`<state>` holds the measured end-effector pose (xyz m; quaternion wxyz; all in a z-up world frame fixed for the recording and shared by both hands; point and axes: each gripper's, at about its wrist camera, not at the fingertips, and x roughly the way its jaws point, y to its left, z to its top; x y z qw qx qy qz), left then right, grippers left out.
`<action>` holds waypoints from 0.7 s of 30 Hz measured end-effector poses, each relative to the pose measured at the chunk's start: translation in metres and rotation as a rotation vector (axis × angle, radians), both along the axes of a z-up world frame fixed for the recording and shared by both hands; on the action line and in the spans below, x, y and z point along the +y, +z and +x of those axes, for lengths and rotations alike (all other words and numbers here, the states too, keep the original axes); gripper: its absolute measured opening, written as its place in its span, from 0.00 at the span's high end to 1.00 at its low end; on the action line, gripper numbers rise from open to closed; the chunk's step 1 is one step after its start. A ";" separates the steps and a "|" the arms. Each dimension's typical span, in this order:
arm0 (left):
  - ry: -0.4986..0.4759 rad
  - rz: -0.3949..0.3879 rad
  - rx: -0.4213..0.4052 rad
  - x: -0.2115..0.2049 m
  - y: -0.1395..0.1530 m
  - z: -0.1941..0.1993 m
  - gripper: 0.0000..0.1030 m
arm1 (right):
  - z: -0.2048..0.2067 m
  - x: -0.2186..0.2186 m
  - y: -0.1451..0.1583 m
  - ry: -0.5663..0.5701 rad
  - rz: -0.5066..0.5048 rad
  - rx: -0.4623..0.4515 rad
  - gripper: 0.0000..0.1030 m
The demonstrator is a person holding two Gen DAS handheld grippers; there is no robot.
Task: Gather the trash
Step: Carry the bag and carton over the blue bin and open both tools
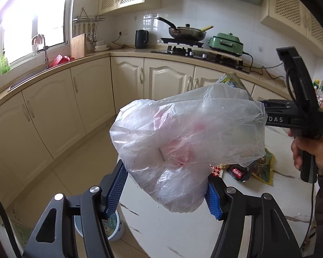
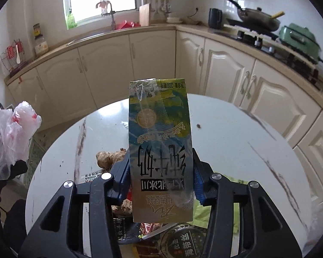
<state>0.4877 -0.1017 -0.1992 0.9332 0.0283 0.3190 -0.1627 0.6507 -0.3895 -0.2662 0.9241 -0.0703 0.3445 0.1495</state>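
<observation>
My left gripper (image 1: 168, 191) is shut on a clear plastic bag (image 1: 187, 142) with red print, held up above the edge of the round white table (image 1: 183, 232). The bag also shows at the left of the right wrist view (image 2: 13, 133). My right gripper (image 2: 161, 180) is shut on an upside-down green and silver milk carton (image 2: 160, 146), held above the table (image 2: 236, 150). In the left wrist view the right gripper's body (image 1: 299, 116) is behind the bag, with the carton's top (image 1: 232, 79) poking out above it.
Snack wrappers (image 1: 254, 169) lie on the table; in the right view, ginger pieces (image 2: 109, 157) and wrappers (image 2: 178, 240) sit under the carton. A small bin (image 1: 116, 228) stands on the floor by the table. Cream cabinets, stove and sink run along the walls.
</observation>
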 end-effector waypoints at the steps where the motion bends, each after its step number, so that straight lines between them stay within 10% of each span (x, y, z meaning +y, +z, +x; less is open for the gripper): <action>1: 0.006 -0.004 -0.010 0.007 0.004 -0.007 0.40 | -0.007 0.007 0.010 0.003 0.003 -0.019 0.56; 11: 0.178 -0.004 -0.092 0.106 0.024 -0.068 0.41 | -0.045 0.152 0.060 0.130 0.054 -0.081 0.55; 21: 0.419 0.028 -0.015 0.230 -0.017 -0.064 0.41 | -0.038 0.331 0.004 0.238 0.117 0.008 0.55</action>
